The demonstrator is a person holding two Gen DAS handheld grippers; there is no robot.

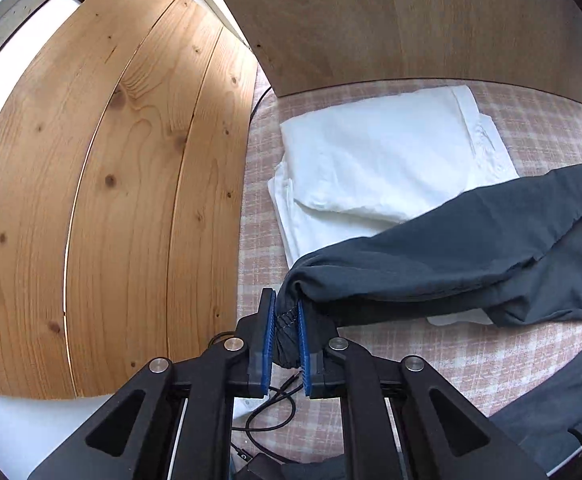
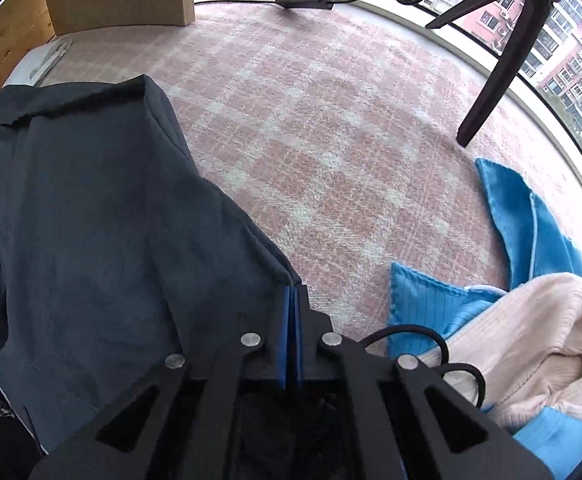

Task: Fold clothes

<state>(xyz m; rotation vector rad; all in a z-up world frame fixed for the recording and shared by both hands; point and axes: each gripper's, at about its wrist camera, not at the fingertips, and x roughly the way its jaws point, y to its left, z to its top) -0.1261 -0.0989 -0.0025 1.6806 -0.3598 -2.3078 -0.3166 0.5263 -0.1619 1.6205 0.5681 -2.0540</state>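
Note:
A dark grey-blue garment (image 1: 471,248) lies stretched over the pink checked cloth (image 1: 431,360). My left gripper (image 1: 287,312) is shut on its gathered elastic hem, which bunches between the blue pads. In the right wrist view the same garment (image 2: 91,220) spreads to the left, and my right gripper (image 2: 291,292) is shut on a folded edge of it. A folded white garment (image 1: 379,160) lies behind the dark one, partly under it.
A pine board wall (image 1: 111,200) stands at the left and a brown panel (image 1: 411,20) behind. A blue cloth (image 2: 531,220) and a cream knit garment (image 2: 531,340) lie at the right. A black tripod leg (image 2: 499,60) stands by the window. Black cables (image 1: 267,412) lie near the left gripper.

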